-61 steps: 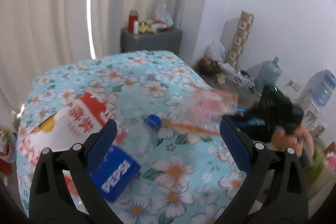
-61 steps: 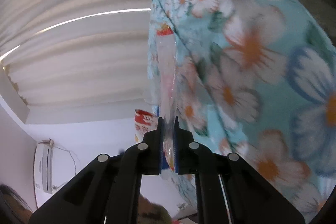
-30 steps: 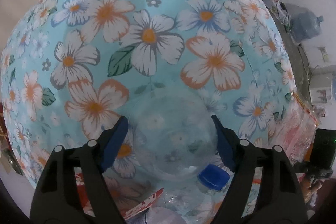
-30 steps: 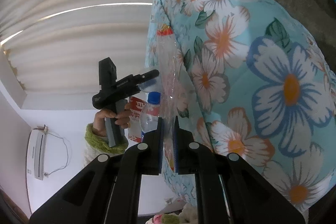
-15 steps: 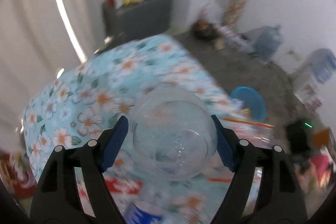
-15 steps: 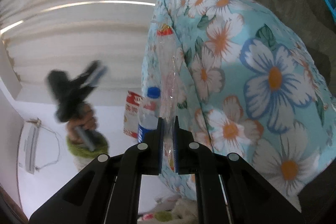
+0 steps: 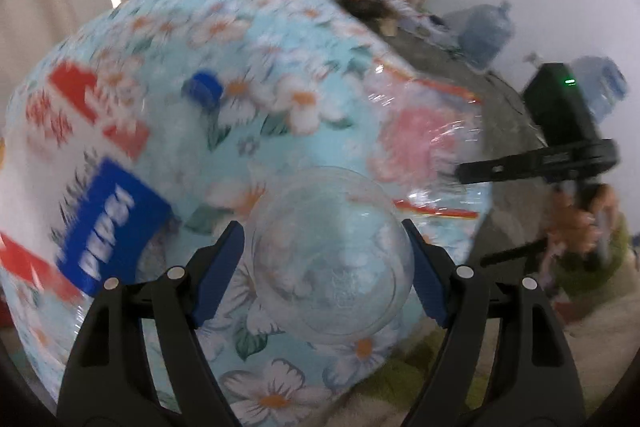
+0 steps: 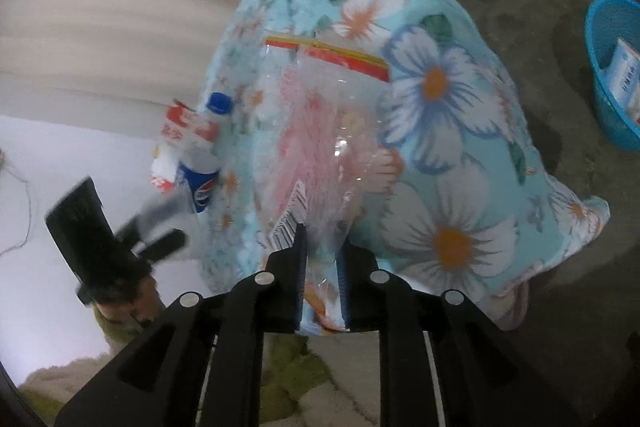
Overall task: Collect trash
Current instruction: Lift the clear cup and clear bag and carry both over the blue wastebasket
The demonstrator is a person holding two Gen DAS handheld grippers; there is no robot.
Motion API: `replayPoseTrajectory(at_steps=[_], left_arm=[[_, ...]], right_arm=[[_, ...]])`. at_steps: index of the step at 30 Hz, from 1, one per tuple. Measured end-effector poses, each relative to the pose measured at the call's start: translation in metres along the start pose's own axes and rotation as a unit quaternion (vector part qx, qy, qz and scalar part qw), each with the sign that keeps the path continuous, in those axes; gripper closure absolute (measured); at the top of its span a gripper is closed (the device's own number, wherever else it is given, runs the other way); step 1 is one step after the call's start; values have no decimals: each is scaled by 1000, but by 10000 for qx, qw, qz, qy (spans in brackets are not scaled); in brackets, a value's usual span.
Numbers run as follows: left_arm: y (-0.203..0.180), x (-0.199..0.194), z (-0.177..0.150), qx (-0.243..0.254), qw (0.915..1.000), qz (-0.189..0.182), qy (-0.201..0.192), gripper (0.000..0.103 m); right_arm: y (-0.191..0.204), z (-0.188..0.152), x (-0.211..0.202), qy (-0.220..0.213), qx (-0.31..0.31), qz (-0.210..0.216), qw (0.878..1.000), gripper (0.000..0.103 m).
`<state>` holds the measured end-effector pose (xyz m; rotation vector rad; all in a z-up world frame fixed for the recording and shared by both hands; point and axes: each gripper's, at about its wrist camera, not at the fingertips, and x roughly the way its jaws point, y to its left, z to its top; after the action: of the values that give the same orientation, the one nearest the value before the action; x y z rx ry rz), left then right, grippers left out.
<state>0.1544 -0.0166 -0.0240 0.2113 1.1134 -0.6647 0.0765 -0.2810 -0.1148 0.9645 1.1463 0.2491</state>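
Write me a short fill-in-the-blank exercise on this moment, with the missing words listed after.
1. The left tool holds a clear plastic ____.
2. The bottle lying on the tablecloth has a ____ cap.
3. A clear plastic bag sits between the opening jaws of the ____ tool.
4. The basket on the floor is ____.

Missing words: cup; blue; right; blue

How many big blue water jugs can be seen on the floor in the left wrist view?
2. One water jug stands by the wall beyond the flowered table; a second water jug shows behind the right gripper, part hidden. More may be out of view.
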Motion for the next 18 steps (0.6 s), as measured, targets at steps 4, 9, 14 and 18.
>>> replayPoseTrajectory(at_steps=[4, 9, 14, 18], left_arm=[[3, 12, -14, -132, 9995, 191, -232, 29], [1, 10, -25, -189, 9980, 205, -574, 29], [-6, 4, -35, -44, 9961, 217, -854, 22], [-6, 15, -40, -86, 9966, 324, -749, 22]], right_arm=[[-4, 3, 2, -98, 216, 77, 9997, 81], [-23, 2, -1, -304, 766, 540, 9951, 71], [-29, 0, -2, -452, 929, 727, 9920, 72], [-22, 2, 2, -463, 893, 586, 9932, 72]])
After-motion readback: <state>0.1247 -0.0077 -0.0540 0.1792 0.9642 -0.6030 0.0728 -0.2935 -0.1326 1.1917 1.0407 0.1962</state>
